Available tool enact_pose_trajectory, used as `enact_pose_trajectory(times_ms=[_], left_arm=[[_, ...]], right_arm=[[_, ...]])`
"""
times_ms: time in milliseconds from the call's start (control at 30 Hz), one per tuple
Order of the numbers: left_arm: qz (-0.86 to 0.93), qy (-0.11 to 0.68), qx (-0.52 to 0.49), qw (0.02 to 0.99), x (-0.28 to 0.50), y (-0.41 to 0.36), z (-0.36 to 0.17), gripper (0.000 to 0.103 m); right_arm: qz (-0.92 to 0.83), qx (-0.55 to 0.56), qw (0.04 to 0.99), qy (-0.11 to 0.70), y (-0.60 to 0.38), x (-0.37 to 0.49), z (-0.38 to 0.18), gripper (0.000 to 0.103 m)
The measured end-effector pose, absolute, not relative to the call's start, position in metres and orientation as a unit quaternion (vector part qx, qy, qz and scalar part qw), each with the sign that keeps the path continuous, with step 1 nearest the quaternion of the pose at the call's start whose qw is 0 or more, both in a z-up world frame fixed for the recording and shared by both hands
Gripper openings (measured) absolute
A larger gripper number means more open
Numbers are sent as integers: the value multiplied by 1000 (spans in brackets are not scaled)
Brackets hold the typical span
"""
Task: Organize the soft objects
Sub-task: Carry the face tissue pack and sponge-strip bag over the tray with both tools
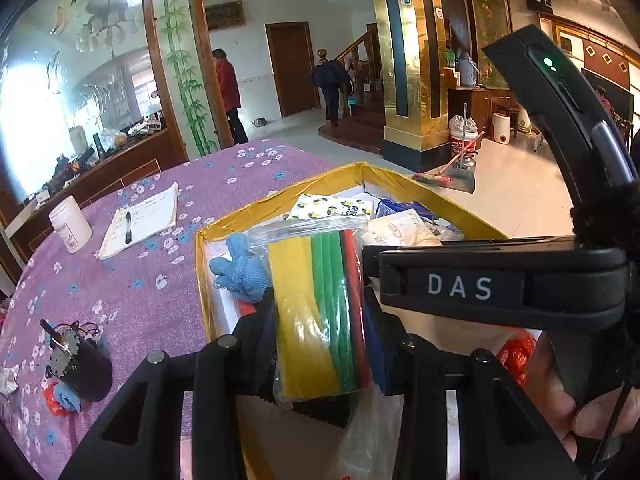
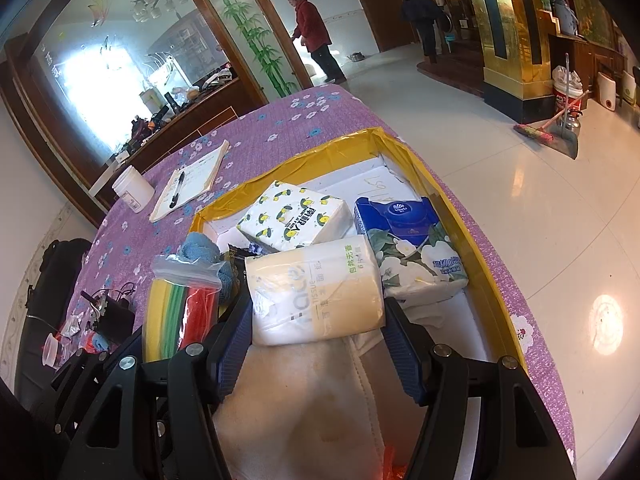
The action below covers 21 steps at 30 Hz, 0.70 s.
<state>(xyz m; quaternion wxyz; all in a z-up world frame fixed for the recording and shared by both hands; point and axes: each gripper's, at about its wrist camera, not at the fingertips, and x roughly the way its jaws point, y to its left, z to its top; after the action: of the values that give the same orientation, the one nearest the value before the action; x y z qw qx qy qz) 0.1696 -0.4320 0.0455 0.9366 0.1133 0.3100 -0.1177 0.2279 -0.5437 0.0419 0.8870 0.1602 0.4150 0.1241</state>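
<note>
A clear zip bag of yellow, green and red foam sheets [image 1: 320, 312] stands upright between the pads of my left gripper [image 1: 320, 320], which is shut on it over the box's near left corner. The same bag [image 2: 180, 312] shows at the left of the right wrist view. My right gripper [image 2: 318, 304] is shut on a cream-and-white tissue roll pack [image 2: 316, 292], held over the yellow-rimmed box [image 2: 460, 216]. In the box lie a lemon-print tissue pack [image 2: 294, 216], a blue floral tissue pack [image 2: 412, 248], a blue knitted cloth [image 1: 240, 268] and a white cloth [image 2: 300, 400].
The box sits on a purple flowered tablecloth [image 1: 140, 280] at the table's right edge. To its left lie a notebook with a pen [image 1: 140, 220], a white jar [image 1: 70, 224] and a black motor with wires [image 1: 80, 356]. Two people [image 2: 312, 36] stand far off; a broom [image 2: 548, 132] leans by the pillar.
</note>
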Motion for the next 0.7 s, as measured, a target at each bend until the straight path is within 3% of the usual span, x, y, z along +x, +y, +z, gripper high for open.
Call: enact_pose_trajectory(times_ms=[700], left_arm=[[-111,296,131,940,165,-435,45,39]], right_arm=[[123,155,888,415,-543,227,42,69]])
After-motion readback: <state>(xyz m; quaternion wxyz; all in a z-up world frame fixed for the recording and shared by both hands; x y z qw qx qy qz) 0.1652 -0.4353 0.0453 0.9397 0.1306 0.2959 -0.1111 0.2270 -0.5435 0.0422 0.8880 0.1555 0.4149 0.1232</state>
